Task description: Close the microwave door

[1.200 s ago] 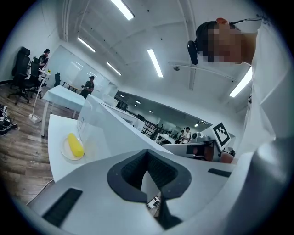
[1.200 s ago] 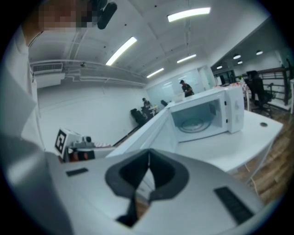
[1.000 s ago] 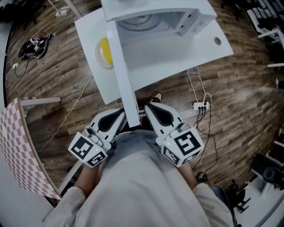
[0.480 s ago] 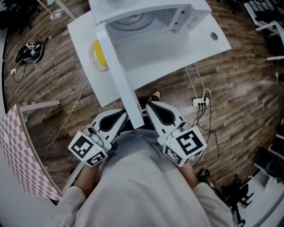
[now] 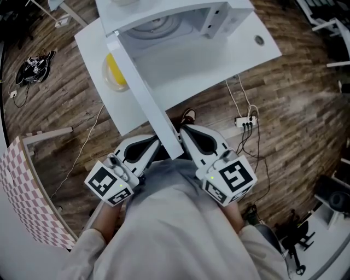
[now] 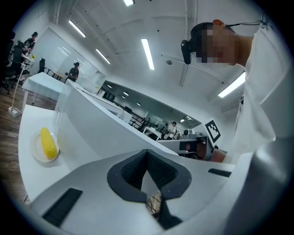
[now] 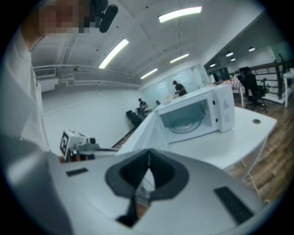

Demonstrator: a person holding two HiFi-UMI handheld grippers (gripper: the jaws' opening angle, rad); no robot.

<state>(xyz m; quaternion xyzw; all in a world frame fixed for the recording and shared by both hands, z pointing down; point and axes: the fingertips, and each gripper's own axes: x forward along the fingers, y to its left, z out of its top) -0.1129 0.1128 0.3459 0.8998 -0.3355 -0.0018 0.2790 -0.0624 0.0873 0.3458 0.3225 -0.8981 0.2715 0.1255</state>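
Corn on its plate point(image 5: 113, 71) sits at the left of the bench point(image 5: 240, 54), on the outer side of the swung-out microwave door point(image 5: 143, 90), safely off the closing path. Left hand-held gripper point(image 5: 155, 144) is pinched shut on nothing, just left of the door's free edge. Right hand-held gripper point(image 5: 184, 131), equally closed and empty, flanks that edge on the other side. Microwave point(image 5: 164, 11) gapes open at the back.

Risk, as I read it: a nudge too near the thin edge slips off, and too hard a shove slams the door and skids the oven. The arc rightward crosses bare bench, but the right gripper stands in it and must clear.
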